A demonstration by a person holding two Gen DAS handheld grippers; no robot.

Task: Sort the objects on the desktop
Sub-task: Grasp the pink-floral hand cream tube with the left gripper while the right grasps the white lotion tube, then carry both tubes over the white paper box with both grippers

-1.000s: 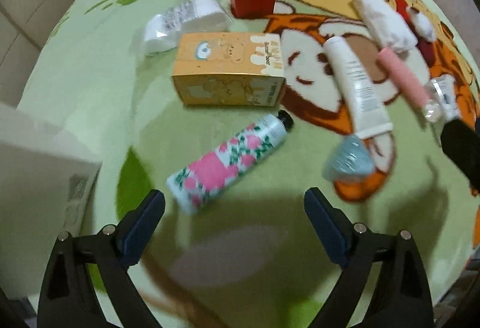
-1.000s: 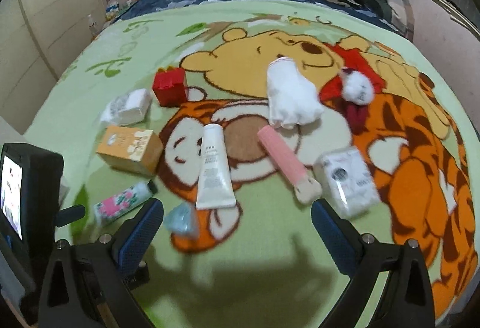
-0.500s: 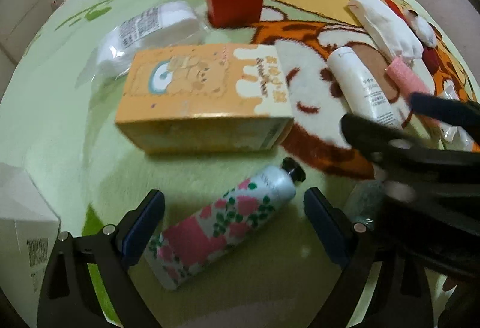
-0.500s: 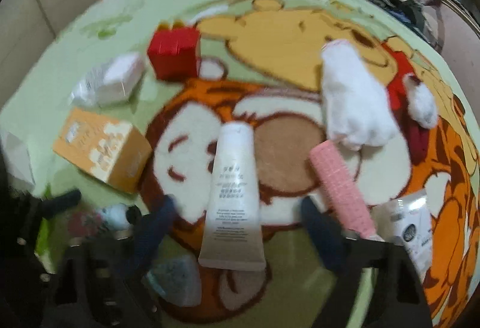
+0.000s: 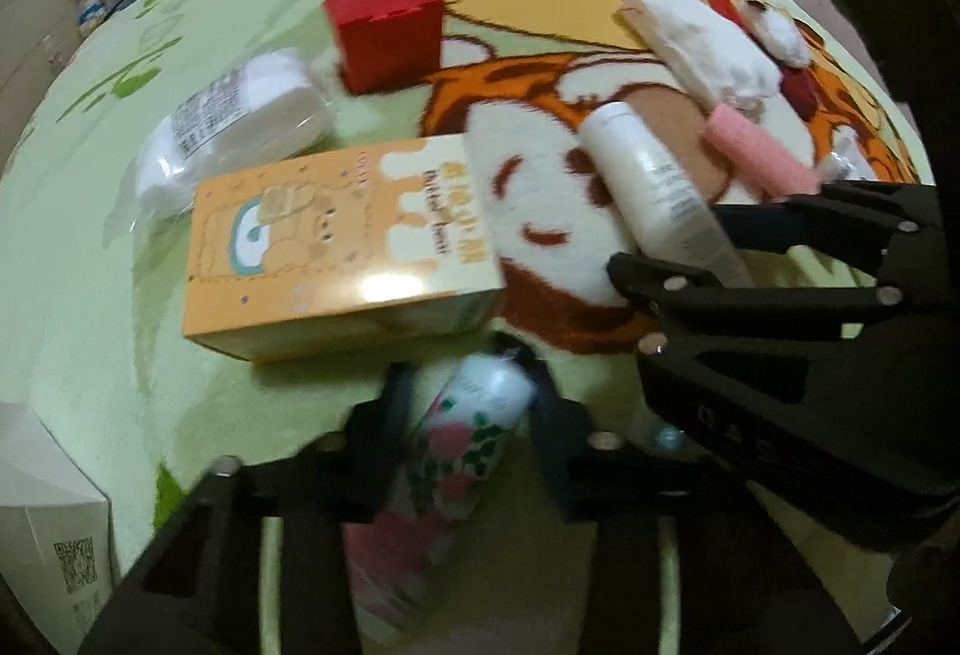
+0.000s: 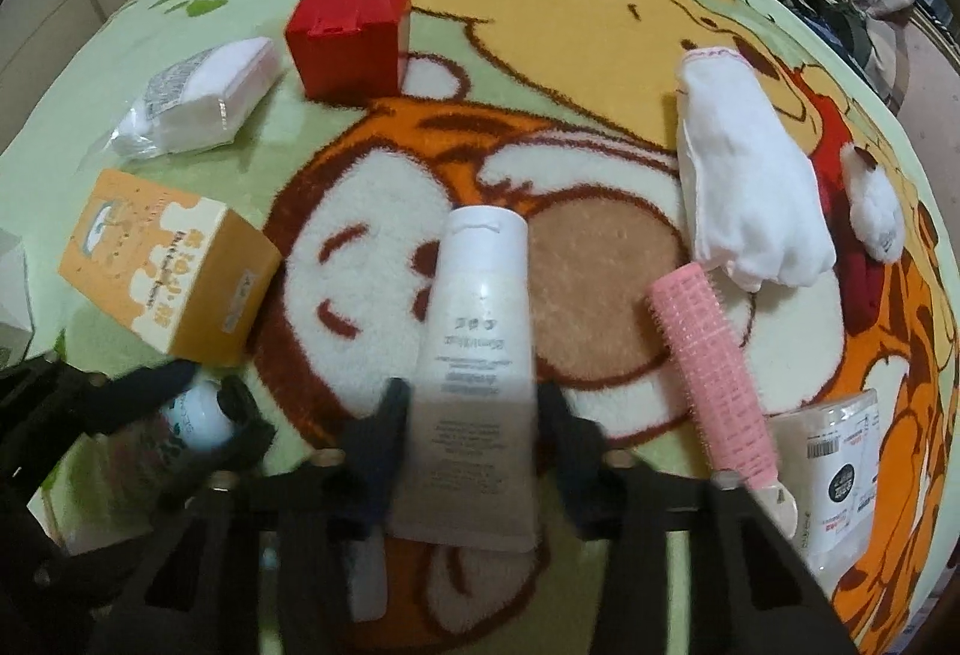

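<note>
Floral print covers the tube (image 5: 462,445) that the left gripper (image 5: 468,409) has just closed on, near the blanket's (image 6: 198,13) near edge, beside the orange box (image 5: 336,241). The right gripper (image 6: 471,415) has just closed around the white tube (image 6: 480,319) mid-blanket, whose small print is too blurred to read. Cartoon lettering on the box is also unreadable.

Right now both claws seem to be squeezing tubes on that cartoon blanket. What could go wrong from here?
The left gripper has just closed on the floral tube near its cap end, so the long tail may sag or slip out when lifted. The right gripper has just closed across the soft white tube, which could buckle. The two grippers are also close together and might bump.
</note>
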